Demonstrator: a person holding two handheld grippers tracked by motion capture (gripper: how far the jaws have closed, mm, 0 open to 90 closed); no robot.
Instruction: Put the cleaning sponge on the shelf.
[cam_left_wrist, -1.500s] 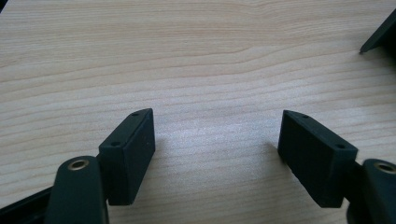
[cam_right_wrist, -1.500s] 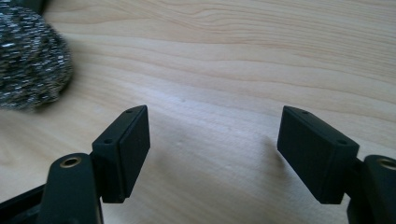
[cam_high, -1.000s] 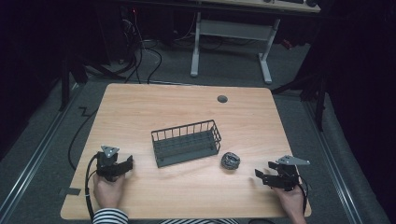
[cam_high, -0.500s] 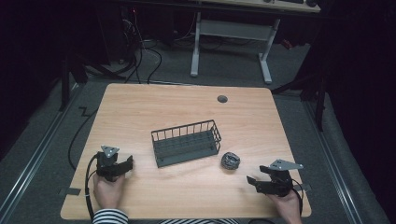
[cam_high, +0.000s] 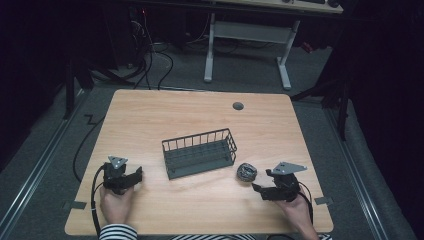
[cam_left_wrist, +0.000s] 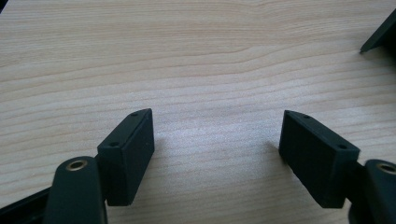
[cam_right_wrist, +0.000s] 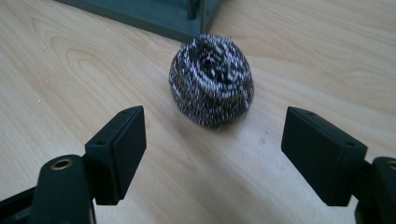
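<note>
right gripper (cam_high: 261, 186) moved nearer the scourer (cam_high: 246, 172), just opened wide, empty.

Steel-wool scourer (cam_right_wrist: 212, 79) shiny, rough; wire basket (cam_high: 199, 152) matt metal; table (cam_high: 200, 115) smooth wood.

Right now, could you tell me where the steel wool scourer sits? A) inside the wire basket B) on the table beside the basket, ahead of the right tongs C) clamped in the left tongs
B: the scourer rests on the table just off the wire basket, in front of the open right tongs.
</note>
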